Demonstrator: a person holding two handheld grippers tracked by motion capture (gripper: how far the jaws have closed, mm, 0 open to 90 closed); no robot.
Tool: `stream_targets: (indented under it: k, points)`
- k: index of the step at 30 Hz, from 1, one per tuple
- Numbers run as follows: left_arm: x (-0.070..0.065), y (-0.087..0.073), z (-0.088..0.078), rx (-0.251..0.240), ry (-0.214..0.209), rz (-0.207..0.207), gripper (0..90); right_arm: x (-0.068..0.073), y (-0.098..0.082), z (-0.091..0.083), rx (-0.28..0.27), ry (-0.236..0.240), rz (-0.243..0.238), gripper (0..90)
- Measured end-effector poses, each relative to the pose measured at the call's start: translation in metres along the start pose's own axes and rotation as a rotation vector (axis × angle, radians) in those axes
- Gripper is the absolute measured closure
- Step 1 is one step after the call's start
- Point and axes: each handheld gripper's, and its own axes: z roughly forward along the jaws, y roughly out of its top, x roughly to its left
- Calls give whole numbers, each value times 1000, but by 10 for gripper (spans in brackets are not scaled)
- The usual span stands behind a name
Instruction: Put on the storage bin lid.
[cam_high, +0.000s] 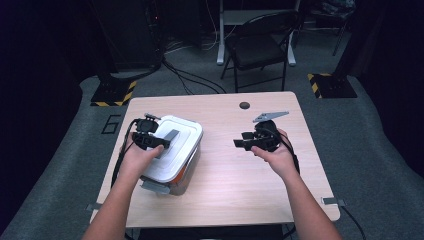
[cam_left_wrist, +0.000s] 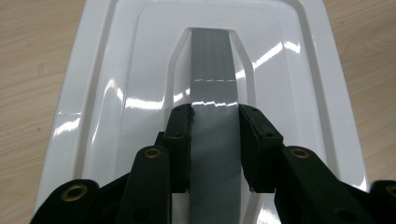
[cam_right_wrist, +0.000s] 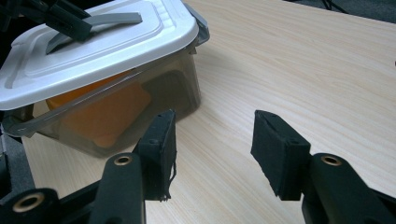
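Observation:
A smoky clear box (cam_right_wrist: 180, 88) with a white lid (cam_left_wrist: 130, 70) stands on the left part of the table; something orange (cam_right_wrist: 102, 116) lies inside it. A grey handle (cam_left_wrist: 212, 65) runs along the middle of the lid. My left gripper (cam_left_wrist: 215, 116) is on top of the lid (cam_high: 177, 150), its pads pressed against both sides of that handle (cam_high: 171, 135). My right gripper (cam_right_wrist: 212, 126) hovers over bare wood to the right of the box, jaws apart with nothing between them. In the high view it (cam_high: 239, 142) points left toward the box (cam_high: 187, 167).
The wooden table (cam_high: 240, 175) has a round cable hole (cam_high: 244, 105) near its far edge. Grey latches (cam_right_wrist: 198, 21) hang at the box's ends. A black folding chair (cam_high: 260, 47) stands beyond the table, with cables on the floor.

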Motion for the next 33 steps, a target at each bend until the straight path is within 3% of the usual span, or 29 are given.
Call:
stream_targets:
  k: [12,33]
  points:
    - [-8,-2,0,13,29,-2,662,1,3,-4,-16,2,8,492]
    - [-13,-7,2,18,26,-15,661,0,2,-2,-15,0,8,495]
